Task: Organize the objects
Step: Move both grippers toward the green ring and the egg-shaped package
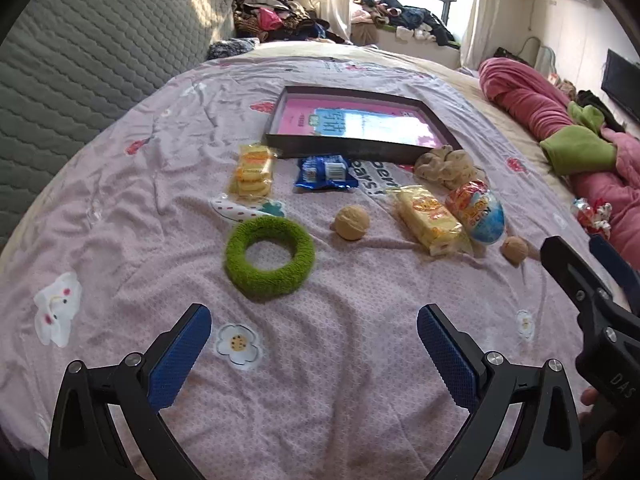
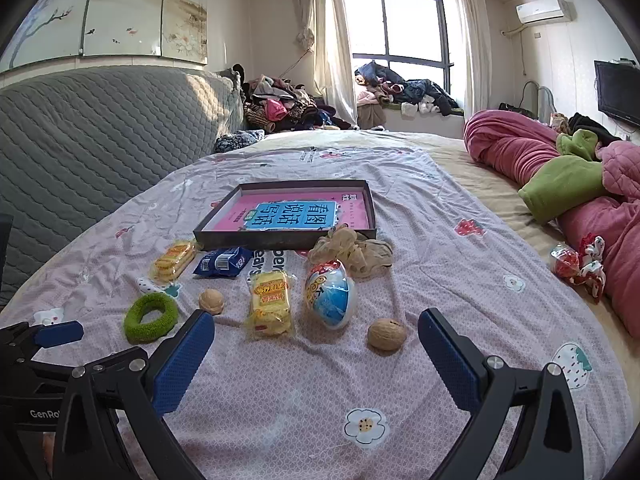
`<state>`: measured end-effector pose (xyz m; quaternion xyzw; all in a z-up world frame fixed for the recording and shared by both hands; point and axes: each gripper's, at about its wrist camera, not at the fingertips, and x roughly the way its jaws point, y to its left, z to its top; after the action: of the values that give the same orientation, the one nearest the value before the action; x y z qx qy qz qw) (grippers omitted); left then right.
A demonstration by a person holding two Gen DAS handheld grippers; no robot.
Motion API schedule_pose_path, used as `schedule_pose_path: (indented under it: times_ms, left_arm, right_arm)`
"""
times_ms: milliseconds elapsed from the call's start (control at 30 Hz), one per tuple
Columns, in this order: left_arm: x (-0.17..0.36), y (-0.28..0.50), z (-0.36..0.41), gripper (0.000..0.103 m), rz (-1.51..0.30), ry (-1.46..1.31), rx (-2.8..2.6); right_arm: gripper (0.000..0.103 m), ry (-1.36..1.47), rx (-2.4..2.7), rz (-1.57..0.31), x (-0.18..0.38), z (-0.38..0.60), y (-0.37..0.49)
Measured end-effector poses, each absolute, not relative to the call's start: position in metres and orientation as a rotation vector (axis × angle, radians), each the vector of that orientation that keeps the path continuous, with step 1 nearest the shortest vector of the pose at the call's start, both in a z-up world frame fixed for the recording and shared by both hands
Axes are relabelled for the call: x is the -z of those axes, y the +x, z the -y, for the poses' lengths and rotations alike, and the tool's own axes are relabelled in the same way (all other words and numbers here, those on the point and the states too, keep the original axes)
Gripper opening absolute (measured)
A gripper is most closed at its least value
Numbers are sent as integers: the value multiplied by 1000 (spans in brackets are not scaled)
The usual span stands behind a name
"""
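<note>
Snacks, walnuts and a green ring (image 1: 270, 258) are lying just in front of the dark tray (image 1: 280, 141) on the bedsheet. We are holding left gripper (image 1: 314, 354) and right gripper (image 2: 316, 354) spread wide, gripping nothing, both hovering nearer us than the tray.

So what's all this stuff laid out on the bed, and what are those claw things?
tray: one, dark, far middle of the sheet
book: one, pink and blue, inside the tray
yellow snack packs: two, in front of the tray
blue packet: one, by the tray's near edge
walnuts: two, tan, nearest row
toy egg: one, blue and white
green ring: one, fuzzy, left
beige scrunchie: one, by the tray's right corner
left claw: open, empty
right claw: open, empty
</note>
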<state>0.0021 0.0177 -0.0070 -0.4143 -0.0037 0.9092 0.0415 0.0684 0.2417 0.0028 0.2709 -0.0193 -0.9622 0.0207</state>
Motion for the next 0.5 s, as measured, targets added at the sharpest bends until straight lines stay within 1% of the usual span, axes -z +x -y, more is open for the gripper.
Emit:
schedule_pose_path:
  times_ms: [200, 500]
  left_arm:
    - [1, 6, -19, 103, -17, -1221, -2798]
    - [-8, 5, -14, 103, 22, -1199, -2833]
  right_arm:
    - [103, 828, 2982, 48, -4, -240, 69]
    - [103, 809, 2971, 57, -8, -239, 71]
